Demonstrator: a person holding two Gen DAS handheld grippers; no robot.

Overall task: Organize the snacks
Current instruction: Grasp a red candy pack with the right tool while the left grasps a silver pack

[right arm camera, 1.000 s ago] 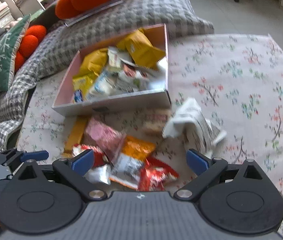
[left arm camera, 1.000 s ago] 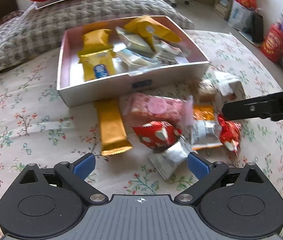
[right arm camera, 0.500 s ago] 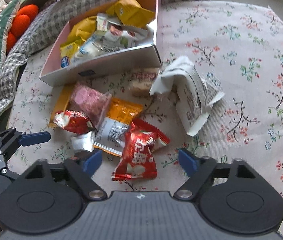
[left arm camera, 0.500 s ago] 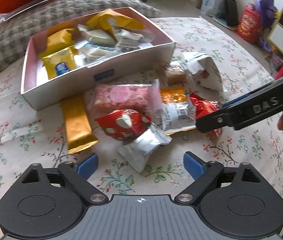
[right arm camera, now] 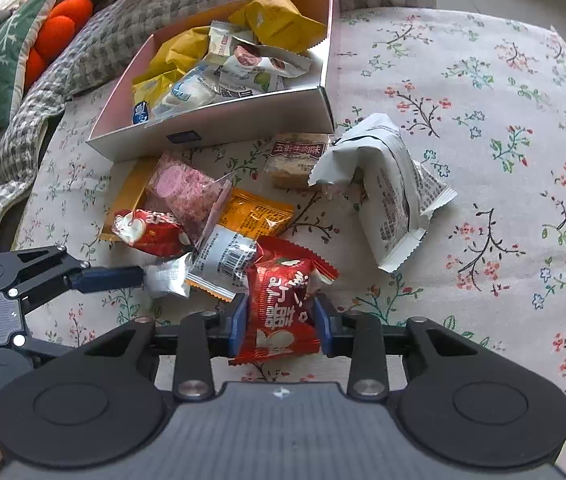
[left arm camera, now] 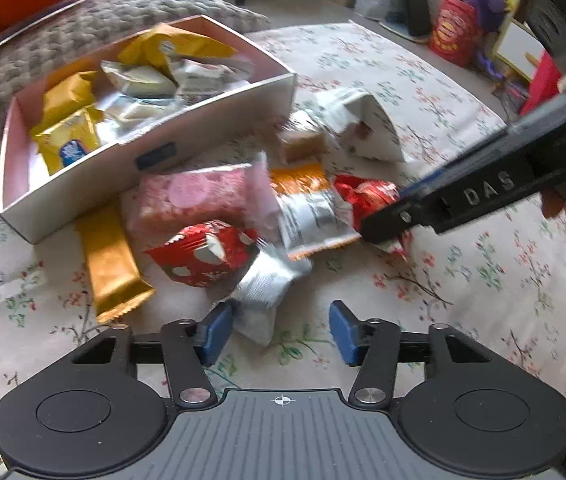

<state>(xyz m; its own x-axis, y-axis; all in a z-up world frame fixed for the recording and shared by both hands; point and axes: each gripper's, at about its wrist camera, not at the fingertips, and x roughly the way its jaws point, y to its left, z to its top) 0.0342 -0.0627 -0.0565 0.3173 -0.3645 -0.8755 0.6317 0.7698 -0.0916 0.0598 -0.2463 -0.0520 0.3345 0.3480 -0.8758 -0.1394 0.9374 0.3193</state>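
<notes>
R tongs (right arm camera: pixel 279 322) pinching red pkt (right arm camera: pixel 283 304); L tongs (left arm camera: pixel 277 330) closing round silver pkt (left arm camera: pixel 263 292) (not gripped)

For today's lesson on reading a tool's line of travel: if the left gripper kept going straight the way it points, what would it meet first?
Most likely the silver packet, already lying between the left gripper fingers, with the flowered cloth just beneath; depth is unclear.

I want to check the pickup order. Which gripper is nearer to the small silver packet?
Left. The left gripper has the silver packet between its jaws; they have just been closing. The right gripper is farther away, shut on the red snack bag.
</notes>
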